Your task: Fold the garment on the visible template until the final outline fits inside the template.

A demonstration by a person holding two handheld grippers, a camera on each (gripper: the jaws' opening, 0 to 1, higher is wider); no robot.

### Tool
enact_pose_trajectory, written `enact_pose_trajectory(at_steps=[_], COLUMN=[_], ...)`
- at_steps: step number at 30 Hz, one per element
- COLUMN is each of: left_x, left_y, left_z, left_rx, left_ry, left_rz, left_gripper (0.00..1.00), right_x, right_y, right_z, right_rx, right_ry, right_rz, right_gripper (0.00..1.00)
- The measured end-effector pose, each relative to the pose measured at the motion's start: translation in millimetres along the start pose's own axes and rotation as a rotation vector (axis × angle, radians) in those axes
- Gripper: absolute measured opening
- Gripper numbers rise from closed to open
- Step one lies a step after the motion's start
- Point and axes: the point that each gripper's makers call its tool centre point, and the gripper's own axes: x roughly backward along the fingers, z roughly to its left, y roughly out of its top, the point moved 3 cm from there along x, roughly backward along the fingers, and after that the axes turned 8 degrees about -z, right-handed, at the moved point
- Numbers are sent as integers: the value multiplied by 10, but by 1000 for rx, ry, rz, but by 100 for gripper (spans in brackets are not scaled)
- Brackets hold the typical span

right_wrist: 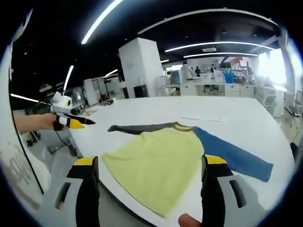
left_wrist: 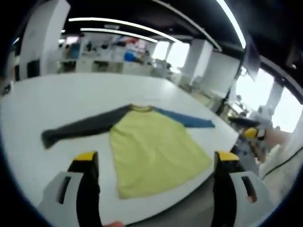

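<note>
Holding both tongs, left (left_wrist: 154, 163) and right (right_wrist: 150, 168), spread and empty, we hover off the counter (left_wrist: 57, 99) edge, shirt (left_wrist: 151, 146) flat for folding.

Left gripper view: looking from off the near edge of the white bench (left_wrist: 57, 99), angled down across it, shirt (left_wrist: 151, 146) at middling range. Right gripper view: same edge, further round, facing across the bench (right_wrist: 227, 109), left gripper (right_wrist: 71, 120) entering from the left. Shared: shirt (right_wrist: 156, 163), bench top, office behind.
</note>
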Motion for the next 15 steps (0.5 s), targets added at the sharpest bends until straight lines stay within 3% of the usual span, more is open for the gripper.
enact_pose_trajectory(at_steps=[15], left_x=[-157], left_y=[-519], left_z=[242], left_rx=[72], left_ry=[33], left_rz=[126], left_gripper=[95], right_x=[-135], right_y=[-635], right_z=[-100], right_rx=[-80], right_ry=[-5], right_rz=[204], right_gripper=[87])
